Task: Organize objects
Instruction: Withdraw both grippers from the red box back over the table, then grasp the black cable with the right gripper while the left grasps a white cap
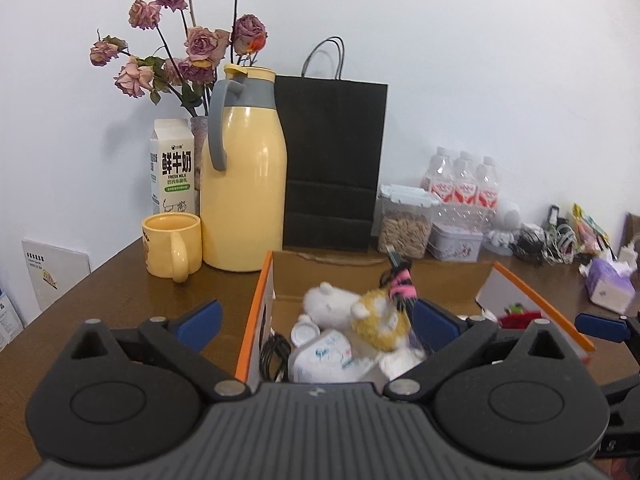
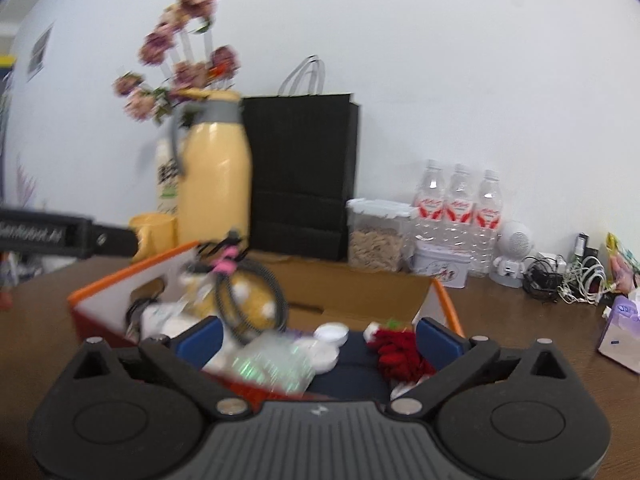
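Both grippers, left gripper [image 1: 316, 318] and right gripper [image 2: 318, 334], are standing wide apart, gripping nothing, over an orange-rimmed box [image 1: 256, 304] holding toys, sitting on a brown desk [image 1: 120, 292] beside a white wall [image 1: 480, 60].

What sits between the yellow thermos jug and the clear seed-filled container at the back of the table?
A black paper bag with handles stands between the yellow thermos jug and the clear seed container, close beside both; clearest in the left wrist view.

We read "鲜牛奶" and "FRESH MILK" on the milk carton [image 1: 173, 168] beside the yellow jug [image 1: 244, 172]; the bottle labels [image 2: 460, 206] stay illegible to us.
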Tool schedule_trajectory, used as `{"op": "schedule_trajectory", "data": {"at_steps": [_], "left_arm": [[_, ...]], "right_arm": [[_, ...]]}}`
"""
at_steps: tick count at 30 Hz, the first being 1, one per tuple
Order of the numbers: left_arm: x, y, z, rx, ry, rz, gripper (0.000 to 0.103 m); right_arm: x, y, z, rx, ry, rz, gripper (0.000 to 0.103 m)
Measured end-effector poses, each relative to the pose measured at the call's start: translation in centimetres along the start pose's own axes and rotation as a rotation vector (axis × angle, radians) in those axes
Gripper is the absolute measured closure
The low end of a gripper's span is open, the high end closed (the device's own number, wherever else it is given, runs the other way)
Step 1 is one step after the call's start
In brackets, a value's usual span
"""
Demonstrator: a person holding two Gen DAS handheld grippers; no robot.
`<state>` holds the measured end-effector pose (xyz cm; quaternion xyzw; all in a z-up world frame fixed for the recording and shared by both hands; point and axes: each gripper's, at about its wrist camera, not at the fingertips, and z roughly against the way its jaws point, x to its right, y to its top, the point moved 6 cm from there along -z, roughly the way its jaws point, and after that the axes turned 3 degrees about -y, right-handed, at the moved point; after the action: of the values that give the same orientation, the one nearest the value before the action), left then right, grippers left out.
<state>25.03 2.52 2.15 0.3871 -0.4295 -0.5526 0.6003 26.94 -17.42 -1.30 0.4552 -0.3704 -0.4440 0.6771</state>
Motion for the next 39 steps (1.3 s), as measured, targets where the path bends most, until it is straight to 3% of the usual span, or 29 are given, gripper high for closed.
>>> {"op": "schedule_trajectory", "data": {"at_steps": [7, 13, 18, 24, 31, 33, 39], "left_arm": [[-0.3, -2.8, 1.1, -0.076, -0.003, -0.047, 0.0], [-1.3, -5.5, 1.5, -0.159, 0.018, -0.05, 0.0], [-1.5, -6.6, 1.8, -0.19, 0.011, -0.046, 0.0], [-0.6, -6.8, 1.8, -0.198, -0.017, -0.056, 0.0], [1.1, -7.3, 1.6, -0.22, -0.07, -0.083, 0.0], [1.8, -7.5, 1.3, -0.232, -0.088, -0.097, 0.0], [3.4, -8.4, 0.7, -0.265, -0.121, -0.127, 0.0]], "right_arm": [[-2.5, -3.1, 1.5, -0.123, 0.053, 0.123, 0.002], [-4.0, -5.0, 1.5, -0.208, 0.118, 0.149, 0.016], [-4.3, -5.6, 0.9, -0.259, 0.16, 0.12, 0.045], [-4.7, -6.1, 0.6, -0.29, 0.204, 0.091, 0.066], [-4.9, -6.0, 0.6, -0.302, 0.247, 0.069, 0.08], [-4.9, -6.0, 0.6, -0.303, 0.258, 0.064, 0.096], [-4.4, -5.9, 0.7, -0.296, 0.253, 0.028, 0.099]]}}
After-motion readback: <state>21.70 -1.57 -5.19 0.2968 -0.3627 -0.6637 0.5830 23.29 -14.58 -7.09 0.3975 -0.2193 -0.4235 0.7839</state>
